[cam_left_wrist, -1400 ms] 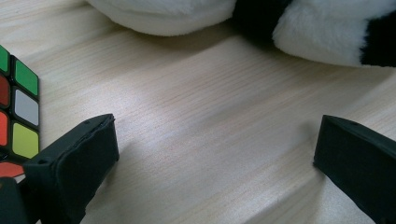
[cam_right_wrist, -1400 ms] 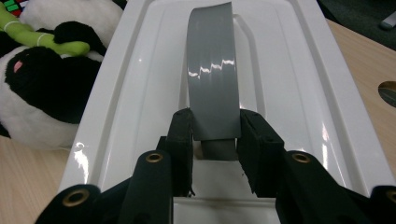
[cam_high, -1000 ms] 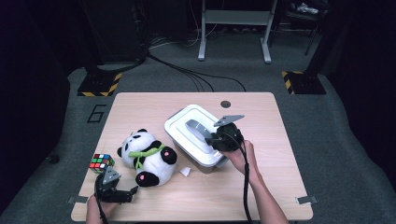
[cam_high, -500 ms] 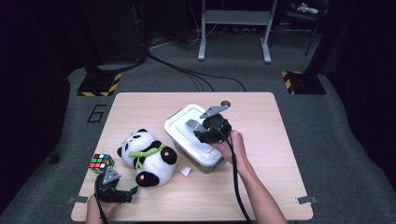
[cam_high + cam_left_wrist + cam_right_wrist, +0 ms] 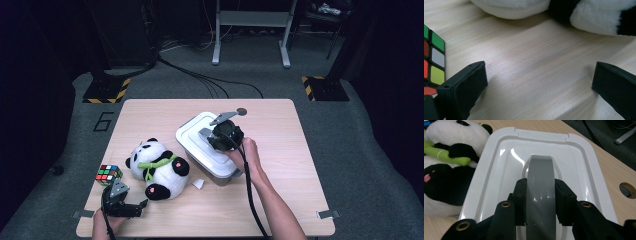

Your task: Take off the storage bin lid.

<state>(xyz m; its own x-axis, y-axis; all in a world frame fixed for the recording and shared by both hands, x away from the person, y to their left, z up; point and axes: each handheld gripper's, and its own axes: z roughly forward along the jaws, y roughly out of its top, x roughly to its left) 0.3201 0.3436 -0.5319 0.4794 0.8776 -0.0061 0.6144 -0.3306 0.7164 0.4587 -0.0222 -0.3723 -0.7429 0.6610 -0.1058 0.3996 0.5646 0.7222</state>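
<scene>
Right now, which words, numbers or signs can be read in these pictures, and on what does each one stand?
"6": a large dark numeral on the grey floor beside the table's far left corner, in the high view.
No word or number can be read on the white box lid, its grey handle, the plush panda or the colour cube.
The yellow-and-black striped plates on the floor bear stripes, no writing.

Each black claw (image 5: 540,195) has chunky angular jaws with brass-ringed screw holes, a grey three-cornered plate and a trailing black cable.
</scene>
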